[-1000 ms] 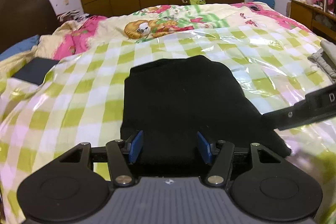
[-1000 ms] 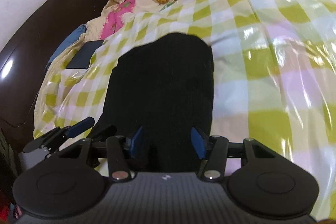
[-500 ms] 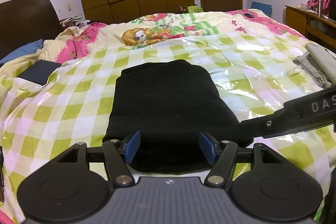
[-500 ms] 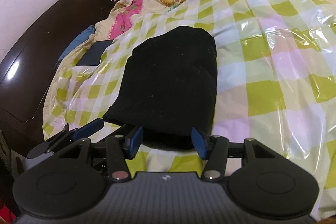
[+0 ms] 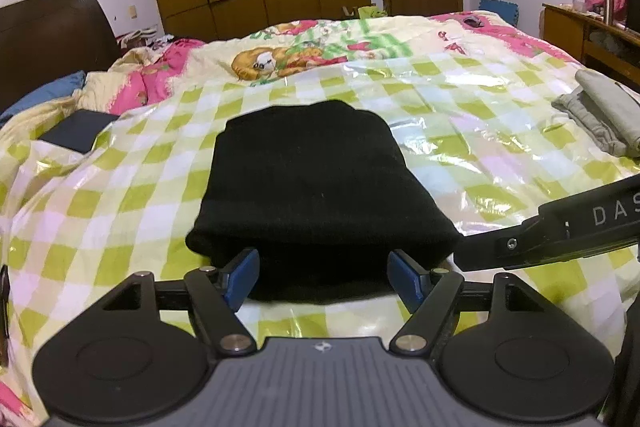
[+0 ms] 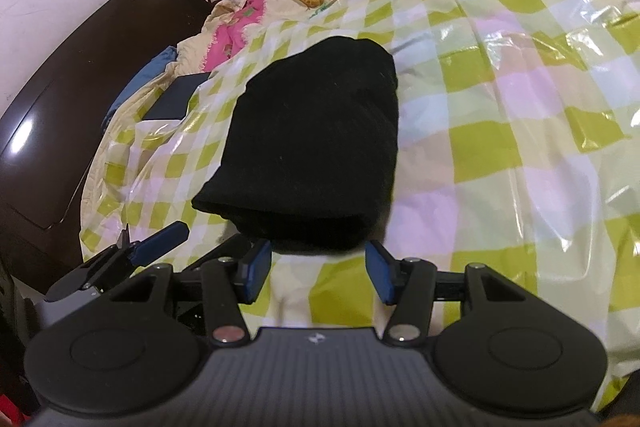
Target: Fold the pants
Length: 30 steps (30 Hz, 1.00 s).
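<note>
While folded into a thick black block, pants [image 5: 316, 195] lying flat near bed's [image 5: 120, 211] front edge; left gripper [image 5: 322, 277] and right gripper [image 6: 316, 269] wide, holding nothing.

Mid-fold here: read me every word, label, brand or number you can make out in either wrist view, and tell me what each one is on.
"DAS": white letters on the side of the right gripper, cut off by the edge of the left wrist view, so the word may run on.
Small white emblem on the left gripper housing: a symbol, no letters.
Nothing readable on the black pants or the bed cover.
</note>
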Tool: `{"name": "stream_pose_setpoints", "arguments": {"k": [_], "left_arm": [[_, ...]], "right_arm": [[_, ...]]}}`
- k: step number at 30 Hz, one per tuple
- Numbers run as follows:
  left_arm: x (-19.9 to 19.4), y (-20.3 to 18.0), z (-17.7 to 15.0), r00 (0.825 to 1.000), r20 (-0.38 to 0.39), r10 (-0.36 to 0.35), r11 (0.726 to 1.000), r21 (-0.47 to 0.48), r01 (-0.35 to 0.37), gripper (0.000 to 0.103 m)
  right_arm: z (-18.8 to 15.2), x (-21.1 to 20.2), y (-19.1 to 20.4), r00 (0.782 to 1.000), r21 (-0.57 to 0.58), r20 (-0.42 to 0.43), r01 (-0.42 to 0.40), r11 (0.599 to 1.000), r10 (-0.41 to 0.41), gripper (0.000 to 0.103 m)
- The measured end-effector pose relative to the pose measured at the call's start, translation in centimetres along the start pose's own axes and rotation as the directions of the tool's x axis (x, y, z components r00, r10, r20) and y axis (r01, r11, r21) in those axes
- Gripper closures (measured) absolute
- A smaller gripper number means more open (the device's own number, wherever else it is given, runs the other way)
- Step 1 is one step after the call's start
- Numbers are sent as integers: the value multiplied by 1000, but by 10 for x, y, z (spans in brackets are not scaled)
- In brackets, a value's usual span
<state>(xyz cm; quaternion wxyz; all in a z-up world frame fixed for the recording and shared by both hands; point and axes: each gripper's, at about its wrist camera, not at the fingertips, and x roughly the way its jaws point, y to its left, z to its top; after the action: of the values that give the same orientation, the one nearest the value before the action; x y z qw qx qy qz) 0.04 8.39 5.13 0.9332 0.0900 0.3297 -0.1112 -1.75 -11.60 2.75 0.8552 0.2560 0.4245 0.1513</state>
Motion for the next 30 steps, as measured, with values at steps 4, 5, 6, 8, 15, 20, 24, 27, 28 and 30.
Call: {"name": "stream_pose_setpoints", "arguments": {"k": [4,5,6,8,15,20,24,27,28,30], "left_arm": [[3,-2,-9,1000,-29,-3,999,-40,2,17],[4,-2,-11,999,-38,-2,999,-50,0,15],[6,-2,-13,999,-46,-3,998,-58,1,14],[10,-2,-19,998,-68,-4,997,-73,-1,14],[15,0,-31,994,-99,34,994,-101,-44,12],[15,0,-32,994,-92,62,992,-102,-72,8],[18,-4,-32,989,-113,99,992,-72,-107,8],[19,-5,-33,987,-121,102,992,-60,-110,8],[19,-4,-33,988,-121,99,992,-62,-107,8],[18,-3,-33,989,-120,89,993,-71,-98,8]], "right_arm": [[-6,1,-6,1000,11,2,12,1000,-12,48],[-8,1,-7,1000,15,2,12,1000,-12,48],[-11,1,-8,1000,14,3,15,1000,-15,48],[-15,2,-9,1000,5,0,25,1000,-25,48],[-26,8,-12,999,-21,-3,45,999,-45,48],[-32,8,-11,998,-45,18,54,998,-53,48],[-35,9,-11,998,-63,26,62,996,-60,48],[-37,9,-8,997,-88,35,72,993,-69,48],[-38,8,-7,997,-94,39,76,993,-72,48],[-38,8,-7,996,-101,42,78,992,-75,48]]}}
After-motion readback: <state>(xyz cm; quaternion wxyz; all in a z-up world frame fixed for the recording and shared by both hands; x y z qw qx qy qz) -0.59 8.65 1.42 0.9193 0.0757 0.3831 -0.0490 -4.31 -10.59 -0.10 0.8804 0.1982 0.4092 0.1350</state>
